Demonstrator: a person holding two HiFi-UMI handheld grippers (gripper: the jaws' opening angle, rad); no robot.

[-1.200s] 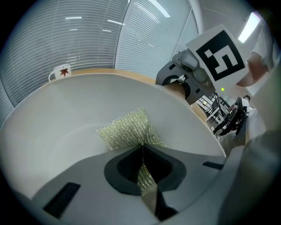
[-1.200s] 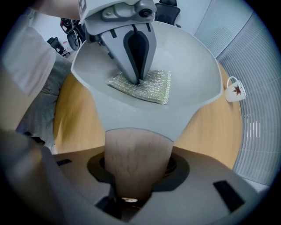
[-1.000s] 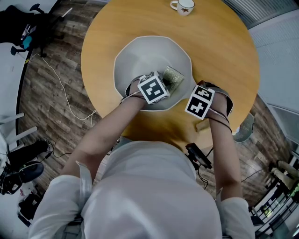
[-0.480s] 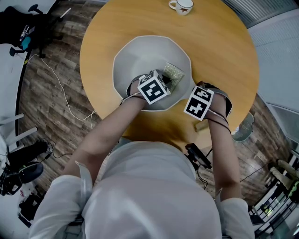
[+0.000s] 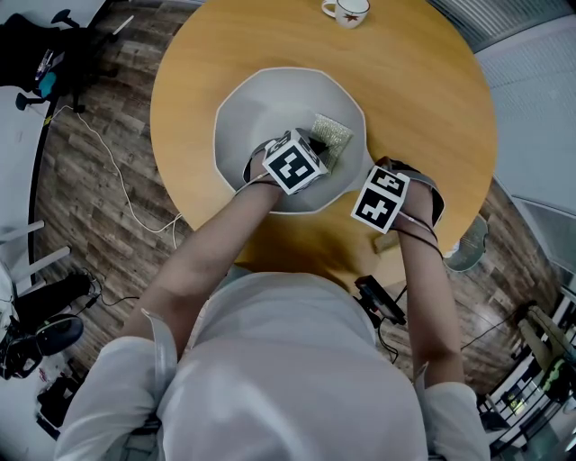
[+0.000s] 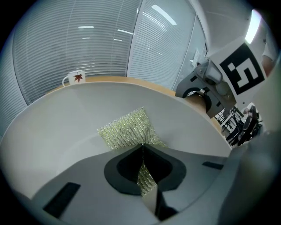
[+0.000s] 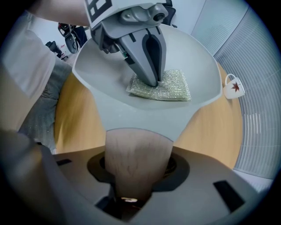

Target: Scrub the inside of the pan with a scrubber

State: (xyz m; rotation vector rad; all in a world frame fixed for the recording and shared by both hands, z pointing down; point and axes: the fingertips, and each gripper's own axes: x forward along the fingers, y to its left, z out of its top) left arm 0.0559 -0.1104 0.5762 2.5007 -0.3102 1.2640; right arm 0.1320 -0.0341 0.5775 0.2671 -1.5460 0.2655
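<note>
A pale grey pan (image 5: 236, 108) sits on the round wooden table (image 5: 423, 81). Inside it, on the right side, lies a yellow-green mesh scrubber (image 5: 331, 138). My left gripper (image 5: 315, 149) reaches down into the pan and is shut on the near edge of the scrubber (image 6: 127, 129), which lies flat against the pan's wall (image 6: 57, 127). In the right gripper view the left gripper (image 7: 153, 81) presses the scrubber (image 7: 169, 90) onto the pan (image 7: 197, 57). My right gripper (image 7: 134, 176) points straight down, shut on the pan's wooden handle (image 7: 136, 154) at the table's near edge.
A white mug (image 5: 346, 9) with a red leaf print stands at the far edge of the table. Window blinds (image 6: 88, 39) lie beyond it. Cables (image 5: 117, 171) and a chair base (image 5: 45, 54) are on the wooden floor to the left.
The left gripper has pushed the scrubber a little farther up the pan's right side, away from me. The right gripper has kept still on the handle.
</note>
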